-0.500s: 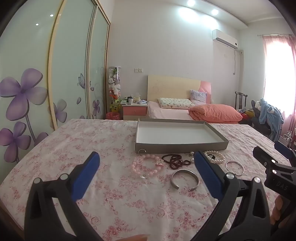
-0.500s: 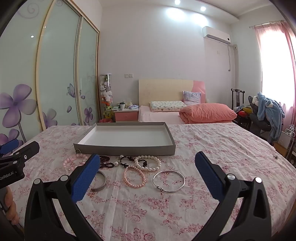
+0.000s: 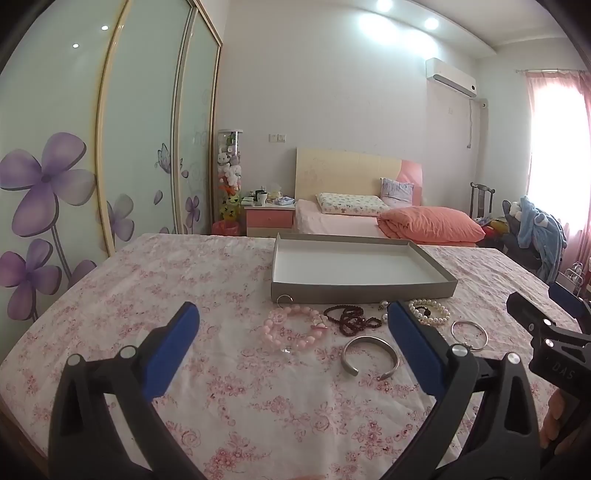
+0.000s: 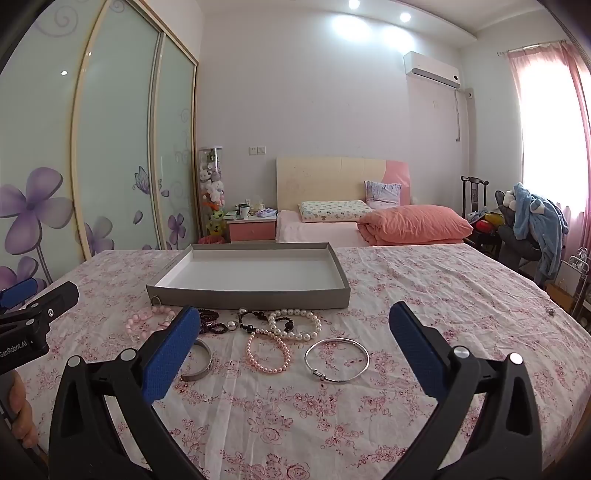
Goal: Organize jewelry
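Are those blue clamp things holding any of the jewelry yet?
No. Both the left tool and right tool are open and hold nothing.

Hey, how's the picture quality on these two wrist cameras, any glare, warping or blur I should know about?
Left wrist view: the window is blown out white, the wardrobe doors bow from fisheye warping, and the jewelry is sharp. Right wrist view: the same window glare, ceiling lights flare, corners are dark, and the silver bangle is in crisp focus.
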Available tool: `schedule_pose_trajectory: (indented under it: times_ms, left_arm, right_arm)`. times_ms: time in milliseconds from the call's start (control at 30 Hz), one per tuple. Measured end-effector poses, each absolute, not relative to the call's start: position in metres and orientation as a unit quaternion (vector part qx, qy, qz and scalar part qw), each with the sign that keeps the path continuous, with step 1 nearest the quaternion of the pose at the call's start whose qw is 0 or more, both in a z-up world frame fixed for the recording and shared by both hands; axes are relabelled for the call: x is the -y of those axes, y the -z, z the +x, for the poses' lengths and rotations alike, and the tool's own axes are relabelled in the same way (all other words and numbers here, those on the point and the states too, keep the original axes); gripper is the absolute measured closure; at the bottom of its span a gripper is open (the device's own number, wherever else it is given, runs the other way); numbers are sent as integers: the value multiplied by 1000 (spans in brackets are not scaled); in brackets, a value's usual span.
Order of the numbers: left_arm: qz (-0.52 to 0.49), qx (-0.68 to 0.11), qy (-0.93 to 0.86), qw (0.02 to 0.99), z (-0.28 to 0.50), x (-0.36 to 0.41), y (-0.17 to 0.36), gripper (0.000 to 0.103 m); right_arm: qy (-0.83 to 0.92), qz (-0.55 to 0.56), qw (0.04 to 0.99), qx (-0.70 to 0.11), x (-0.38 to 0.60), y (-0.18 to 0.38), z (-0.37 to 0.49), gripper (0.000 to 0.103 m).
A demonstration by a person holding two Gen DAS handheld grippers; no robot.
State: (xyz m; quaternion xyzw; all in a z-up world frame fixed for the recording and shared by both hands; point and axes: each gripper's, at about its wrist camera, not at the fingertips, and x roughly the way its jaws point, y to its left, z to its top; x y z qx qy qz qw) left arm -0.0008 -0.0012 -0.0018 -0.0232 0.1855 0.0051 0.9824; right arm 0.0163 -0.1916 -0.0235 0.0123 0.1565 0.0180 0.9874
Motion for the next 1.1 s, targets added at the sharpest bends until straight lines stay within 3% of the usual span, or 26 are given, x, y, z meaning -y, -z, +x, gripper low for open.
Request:
schedule_pose_trajectory:
  times_ms: [1100]
  left_arm:
    - [-24,-187,-1,982,0,0,2,4]
  right_arm:
    - [-19,13,988,-156,192,23,16,2]
